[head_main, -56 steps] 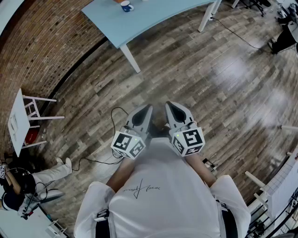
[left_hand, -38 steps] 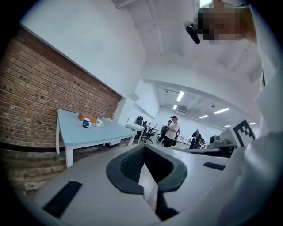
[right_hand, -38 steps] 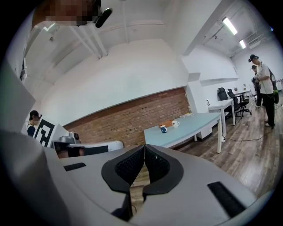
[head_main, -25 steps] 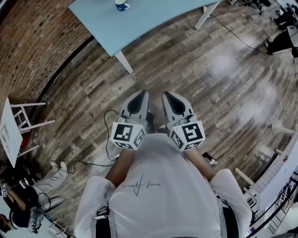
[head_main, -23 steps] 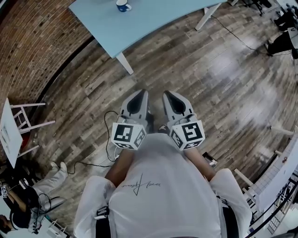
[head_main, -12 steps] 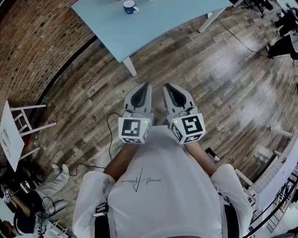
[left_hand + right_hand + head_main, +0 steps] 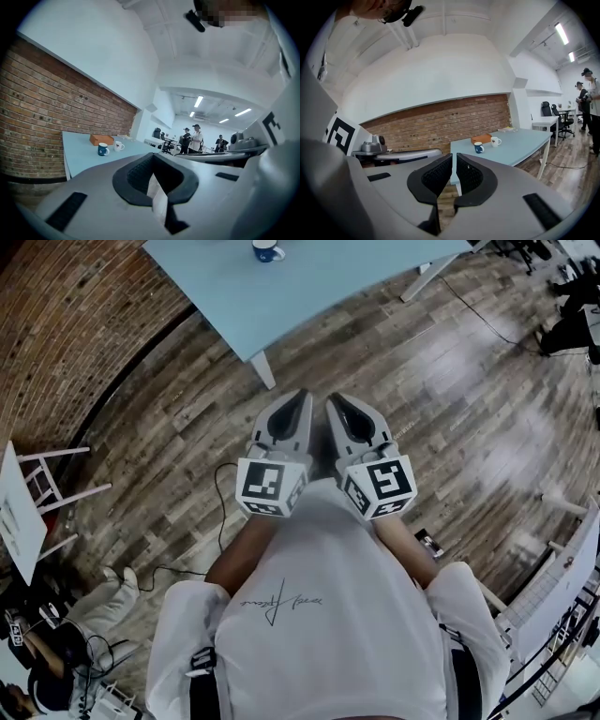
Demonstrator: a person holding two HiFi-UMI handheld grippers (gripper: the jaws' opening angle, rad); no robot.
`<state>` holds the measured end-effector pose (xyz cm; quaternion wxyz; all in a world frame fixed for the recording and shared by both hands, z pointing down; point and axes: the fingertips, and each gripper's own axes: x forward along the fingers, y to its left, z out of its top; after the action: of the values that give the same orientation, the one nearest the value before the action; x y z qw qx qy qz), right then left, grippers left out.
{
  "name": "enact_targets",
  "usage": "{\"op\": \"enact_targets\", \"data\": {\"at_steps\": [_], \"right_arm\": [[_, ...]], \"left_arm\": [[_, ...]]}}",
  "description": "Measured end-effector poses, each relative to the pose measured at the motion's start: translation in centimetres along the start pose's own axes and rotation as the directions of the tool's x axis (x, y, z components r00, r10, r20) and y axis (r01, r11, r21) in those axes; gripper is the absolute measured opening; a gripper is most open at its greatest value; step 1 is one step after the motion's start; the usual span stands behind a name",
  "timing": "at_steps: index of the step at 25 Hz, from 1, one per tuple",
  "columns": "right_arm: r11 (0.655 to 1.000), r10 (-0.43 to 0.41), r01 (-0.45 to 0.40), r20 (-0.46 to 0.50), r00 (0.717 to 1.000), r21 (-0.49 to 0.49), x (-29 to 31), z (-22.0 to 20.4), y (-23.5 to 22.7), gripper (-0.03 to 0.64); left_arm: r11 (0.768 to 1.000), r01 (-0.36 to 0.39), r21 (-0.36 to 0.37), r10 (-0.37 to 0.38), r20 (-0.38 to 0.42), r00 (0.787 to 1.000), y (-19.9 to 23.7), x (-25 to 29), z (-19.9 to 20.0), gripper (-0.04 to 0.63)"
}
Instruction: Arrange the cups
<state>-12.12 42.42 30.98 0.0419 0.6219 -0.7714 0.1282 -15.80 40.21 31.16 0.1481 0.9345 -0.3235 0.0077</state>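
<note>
Head view: a person in a white shirt (image 7: 319,615) held both grippers close to the chest, side by side above the wood floor (image 7: 450,399), well short of the light blue tabletop (image 7: 328,277).

- Left gripper (image 7: 299,397): fingers drawn together, only a thin pale sliver between the pads in the left gripper view. Nothing was held.
- Right gripper (image 7: 333,403): fingers nearly together, with a narrow slit between the pads in the right gripper view. Nothing was in it.
- Blue cup (image 7: 268,251): upright on the tabletop at the far edge of the head view, well apart from both grippers.
- White cup (image 7: 495,141): seen in the gripper views, upright just beside the blue cup, handle showing.
- Brown box (image 7: 481,138): on the tabletop behind the two cups, on the side of the brick wall (image 7: 66,324).
- White stool (image 7: 28,498): stood at the left by the wall. A dark cable (image 7: 223,486) trailed over the floor near the left gripper.
- Several people (image 7: 194,138) stood far off in the room, past the tabletop.
</note>
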Motion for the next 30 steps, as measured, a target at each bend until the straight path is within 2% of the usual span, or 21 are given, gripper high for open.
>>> {"op": "enact_targets", "data": {"at_steps": [13, 22, 30], "right_arm": [[0.999, 0.022, -0.022, 0.001, 1.000, 0.028, 3.6, 1.3, -2.8, 0.023], [0.998, 0.028, -0.027, -0.019, 0.999, 0.050, 6.1, 2.1, -7.8, 0.022], [0.998, 0.058, -0.057, -0.015, 0.998, 0.040, 8.5, 3.6, -13.4, 0.023]], "left_arm": [[1.000, 0.000, -0.028, -0.001, -0.019, 1.000, 1.2, 3.9, 0.8, 0.008], [0.999, -0.018, -0.048, 0.016, -0.043, 0.999, 1.4, 9.6, 0.9, 0.008], [0.998, -0.045, -0.053, 0.043, -0.030, 0.999, 1.4, 15.8, 1.8, 0.008]]}}
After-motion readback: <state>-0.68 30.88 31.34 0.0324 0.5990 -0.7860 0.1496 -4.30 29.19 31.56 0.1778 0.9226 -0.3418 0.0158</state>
